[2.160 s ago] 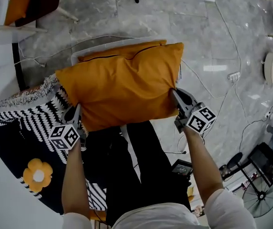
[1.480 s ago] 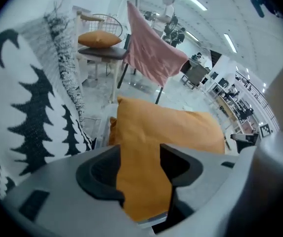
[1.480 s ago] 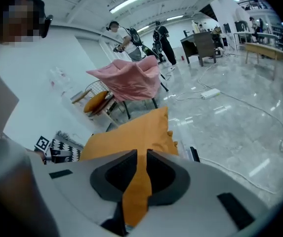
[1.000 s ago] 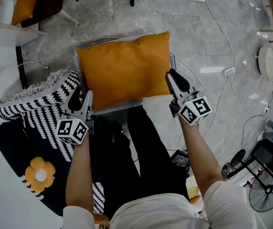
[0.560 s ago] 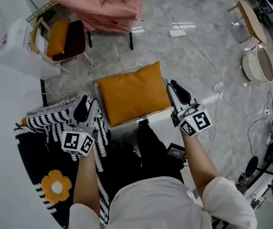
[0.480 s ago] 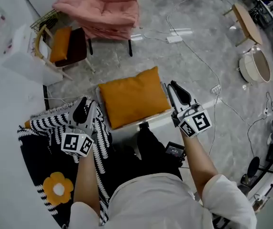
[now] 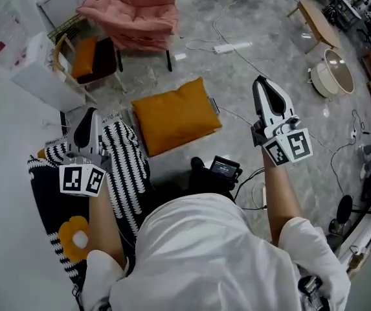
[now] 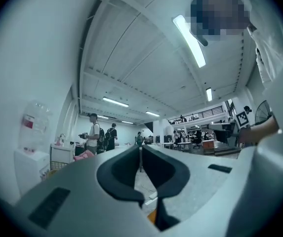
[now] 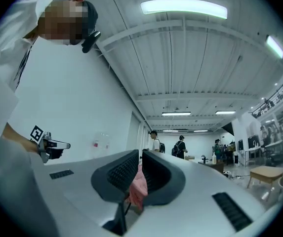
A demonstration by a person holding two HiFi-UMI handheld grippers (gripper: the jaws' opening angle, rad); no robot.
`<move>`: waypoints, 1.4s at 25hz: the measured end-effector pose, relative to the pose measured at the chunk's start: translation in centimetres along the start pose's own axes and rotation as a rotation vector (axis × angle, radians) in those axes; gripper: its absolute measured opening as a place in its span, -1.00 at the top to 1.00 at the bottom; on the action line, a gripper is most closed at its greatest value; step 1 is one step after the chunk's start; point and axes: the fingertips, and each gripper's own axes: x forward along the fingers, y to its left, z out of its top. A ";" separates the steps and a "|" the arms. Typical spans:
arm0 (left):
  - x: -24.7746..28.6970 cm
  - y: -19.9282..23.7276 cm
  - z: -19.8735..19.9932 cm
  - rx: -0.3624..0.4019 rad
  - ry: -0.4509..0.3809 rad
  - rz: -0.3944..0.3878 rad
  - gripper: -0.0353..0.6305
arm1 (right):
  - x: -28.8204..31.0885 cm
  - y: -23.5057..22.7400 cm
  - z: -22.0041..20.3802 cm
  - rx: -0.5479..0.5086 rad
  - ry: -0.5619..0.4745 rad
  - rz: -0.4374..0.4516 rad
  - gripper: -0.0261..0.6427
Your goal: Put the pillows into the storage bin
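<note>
The left gripper (image 7: 87, 118) is held up in the air, well clear of everything; its jaws have just been closing and now meet tip to tip with nothing between them. Below it lies black-and-white striped fabric (image 7: 125, 167), which I cannot tell for a pillow or a throw. In the middle, the orange pillow (image 7: 172, 114) rests flat on top of the storage bin (image 7: 172, 157), covering nearly all of its opening, so that one looks done. The right gripper (image 7: 266, 89) is raised too, its jaws likewise just closed and clenched on nothing. Any striped pillows probably remain.
</note>
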 end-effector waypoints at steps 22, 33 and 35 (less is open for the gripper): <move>-10.1 -17.5 -0.8 0.022 0.051 0.109 0.84 | -18.7 0.4 -2.1 0.074 0.053 -0.029 0.79; -14.3 -32.1 -5.6 -0.019 0.170 0.088 0.84 | -30.7 0.3 -5.6 0.165 0.135 0.052 0.80; -15.4 -33.3 -6.0 -0.020 0.189 0.089 0.84 | -32.1 0.0 -6.2 0.173 0.147 0.049 0.80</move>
